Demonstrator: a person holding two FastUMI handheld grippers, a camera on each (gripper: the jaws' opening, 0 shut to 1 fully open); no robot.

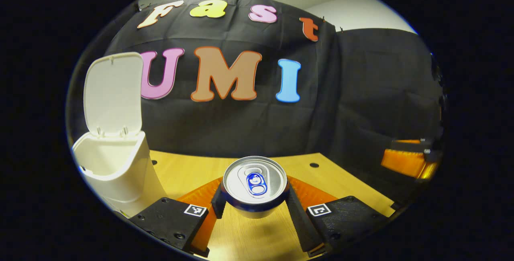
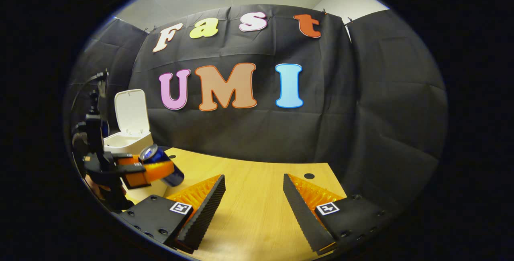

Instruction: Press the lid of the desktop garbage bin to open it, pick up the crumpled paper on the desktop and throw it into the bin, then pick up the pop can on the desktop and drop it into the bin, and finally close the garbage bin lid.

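My left gripper is shut on the pop can, whose silver top with a blue tab faces the camera, held above the wooden table. The white garbage bin stands at the left with its lid raised upright. In the right gripper view the left gripper holds the blue can, tilted, just in front of the bin, whose lid stands up. My right gripper stands open over the table with nothing between its fingers. The bin's inside is hidden.
The wooden table has small round holes near its far edge. Black cloth walls close the booth behind and to the right. The right gripper shows at the right edge of the left gripper view.
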